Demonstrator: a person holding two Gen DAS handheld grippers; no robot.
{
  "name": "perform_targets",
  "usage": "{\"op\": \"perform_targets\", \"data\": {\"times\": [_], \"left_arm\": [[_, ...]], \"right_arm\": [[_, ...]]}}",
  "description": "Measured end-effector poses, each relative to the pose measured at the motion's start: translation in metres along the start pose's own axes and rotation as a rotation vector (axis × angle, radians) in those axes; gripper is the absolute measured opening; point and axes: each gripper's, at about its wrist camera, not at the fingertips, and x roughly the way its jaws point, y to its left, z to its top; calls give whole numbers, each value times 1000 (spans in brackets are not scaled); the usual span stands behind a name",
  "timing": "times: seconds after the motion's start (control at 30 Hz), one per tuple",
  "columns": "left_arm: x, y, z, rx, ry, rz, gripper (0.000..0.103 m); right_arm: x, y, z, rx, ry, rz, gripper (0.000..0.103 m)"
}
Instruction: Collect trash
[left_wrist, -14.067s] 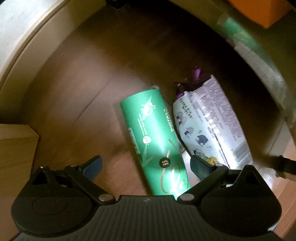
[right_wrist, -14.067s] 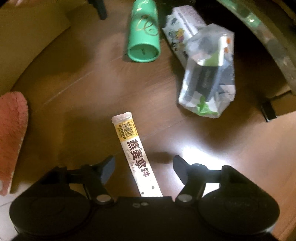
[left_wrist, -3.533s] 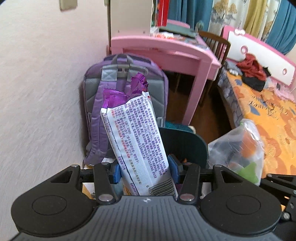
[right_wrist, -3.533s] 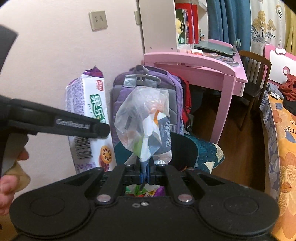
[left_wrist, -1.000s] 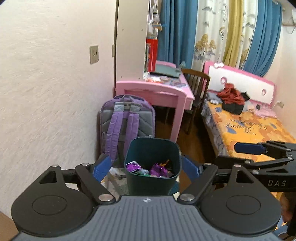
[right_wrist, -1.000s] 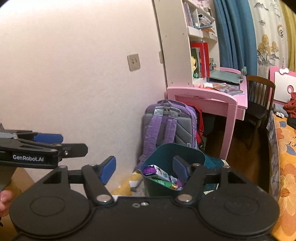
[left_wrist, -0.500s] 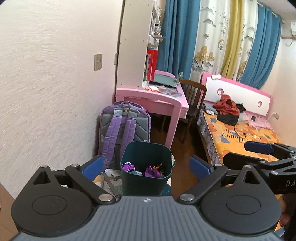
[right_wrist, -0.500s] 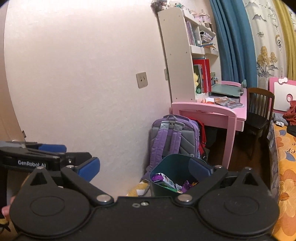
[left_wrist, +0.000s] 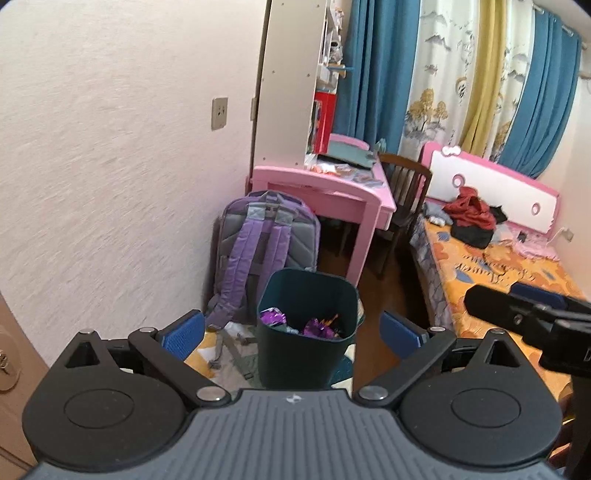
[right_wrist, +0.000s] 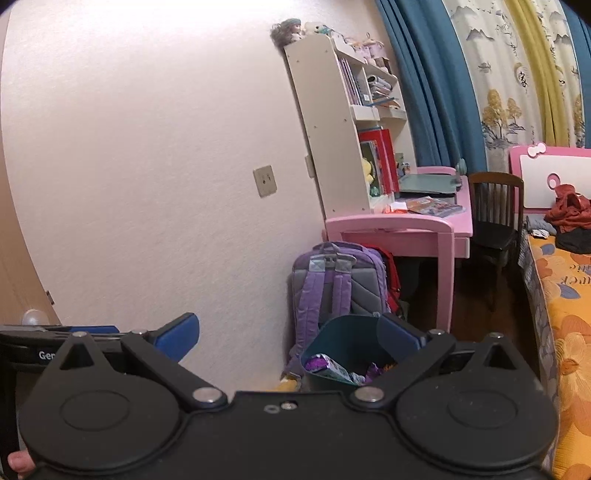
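Note:
A dark teal trash bin (left_wrist: 295, 365) stands on the floor by the wall, with purple wrappers (left_wrist: 273, 317) and other packets inside. My left gripper (left_wrist: 291, 328) hovers above and short of it, open, with nothing between its blue pads. My right gripper (right_wrist: 290, 334) is open and empty too; from its view the bin (right_wrist: 343, 332) sits low at centre, a printed packet (right_wrist: 328, 365) showing in it. The right gripper (left_wrist: 524, 314) pokes in from the right of the left wrist view. The left gripper (right_wrist: 55, 339) shows at the left edge of the right wrist view.
A purple backpack (left_wrist: 258, 251) leans on the wall behind the bin. Beyond it are a pink desk (left_wrist: 317, 184), a dark wooden chair (left_wrist: 406, 192) and a white bookshelf (right_wrist: 332, 129). A bed with an orange cover (left_wrist: 498, 266) fills the right. A wooden door (left_wrist: 11, 350) is at far left.
Both grippers have drawn back from the bin, which looks smaller and farther, and their jaws have spread wider. The packet and the plastic bag held seconds ago are out of the jaws.

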Motion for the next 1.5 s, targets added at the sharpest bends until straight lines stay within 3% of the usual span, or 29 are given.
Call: {"op": "perform_targets", "data": {"times": [0.57,1.5], "left_arm": [[2,4,-6,-15,43,25,102],[5,2,-9,6,47,22,101]], "right_arm": [[7,21,-9,-84,67,-43,103],[10,23,-13,-76,91,-49,103]]}}
